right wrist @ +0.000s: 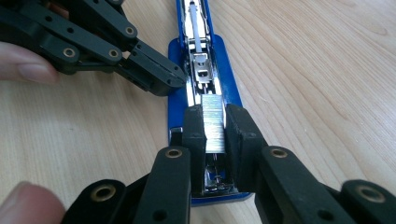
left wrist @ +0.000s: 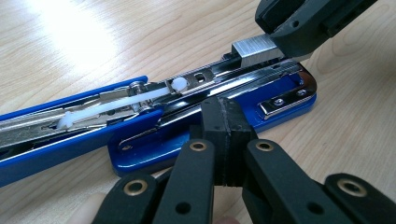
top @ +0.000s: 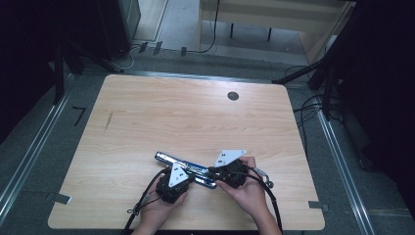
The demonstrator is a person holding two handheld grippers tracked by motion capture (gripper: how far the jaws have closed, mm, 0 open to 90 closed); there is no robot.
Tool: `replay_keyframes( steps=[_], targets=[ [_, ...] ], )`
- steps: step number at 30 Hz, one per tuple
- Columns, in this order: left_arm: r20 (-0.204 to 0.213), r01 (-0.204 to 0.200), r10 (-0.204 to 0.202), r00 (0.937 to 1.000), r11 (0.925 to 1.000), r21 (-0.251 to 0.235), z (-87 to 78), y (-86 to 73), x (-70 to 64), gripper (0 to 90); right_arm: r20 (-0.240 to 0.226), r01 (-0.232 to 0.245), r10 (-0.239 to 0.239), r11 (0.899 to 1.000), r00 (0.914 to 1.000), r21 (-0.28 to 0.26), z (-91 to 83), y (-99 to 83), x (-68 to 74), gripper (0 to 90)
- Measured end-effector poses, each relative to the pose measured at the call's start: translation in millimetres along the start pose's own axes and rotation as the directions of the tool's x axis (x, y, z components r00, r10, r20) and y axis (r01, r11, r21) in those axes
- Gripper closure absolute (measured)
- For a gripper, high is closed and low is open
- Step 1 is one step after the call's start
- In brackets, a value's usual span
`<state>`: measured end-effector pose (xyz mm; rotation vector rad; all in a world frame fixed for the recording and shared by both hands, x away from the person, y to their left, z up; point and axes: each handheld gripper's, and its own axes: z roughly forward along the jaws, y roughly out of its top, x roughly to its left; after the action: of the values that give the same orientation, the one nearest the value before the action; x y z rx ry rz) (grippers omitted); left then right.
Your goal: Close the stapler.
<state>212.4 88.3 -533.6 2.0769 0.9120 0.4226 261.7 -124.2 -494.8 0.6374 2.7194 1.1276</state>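
Observation:
A blue stapler [top: 166, 158] lies swung open flat on the wooden table [top: 195, 117], its metal magazine channel facing up. My right gripper [top: 211, 172] is shut on a short silver strip of staples [right wrist: 214, 126] and holds it just over the front end of the channel, above the blue base [right wrist: 232, 84]. My left gripper [left wrist: 224, 123] is shut with nothing between its fingers, the tips resting against the side of the stapler's base [left wrist: 140, 140]. In the left gripper view the right gripper [left wrist: 285, 23] and the strip of staples [left wrist: 252, 49] sit at top right. The left gripper [right wrist: 161, 79] touches the base's left edge.
A small dark round hole [top: 233, 96] sits near the table's far edge, and a thin dark mark [top: 108, 121] at the left. Both hands work close to the table's near edge. Beyond the table stand a light wooden desk [top: 274, 14], cables and dark stands.

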Motion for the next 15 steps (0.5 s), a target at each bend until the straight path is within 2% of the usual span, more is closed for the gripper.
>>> replay_keyframes(
  steps=[4, 8, 15],
  targets=[
    [0.0, 0.0, 0.0, 1.0, 1.0, 0.0, 0.0, 0.0, 0.0, 90.0, -0.003, 0.012, -0.011, 1.0, 0.9999, 0.012, 0.9, 1.4, -0.6, 79.8],
    [-0.001, 0.0, 0.0, 1.0, 1.0, 0.0, 0.0, 0.0, 0.0, 90.0, -0.013, -0.002, 0.002, 1.0, 0.9999, 0.022, 2.3, 0.7, -3.4, 79.8],
    [-0.001, 0.001, -0.001, 1.0, 1.0, -0.001, 0.1, 0.0, 0.0, 90.0, -0.033, 0.01, -0.009, 1.0, 0.9994, 0.015, 1.1, 2.1, -4.8, 79.8]
  ],
)
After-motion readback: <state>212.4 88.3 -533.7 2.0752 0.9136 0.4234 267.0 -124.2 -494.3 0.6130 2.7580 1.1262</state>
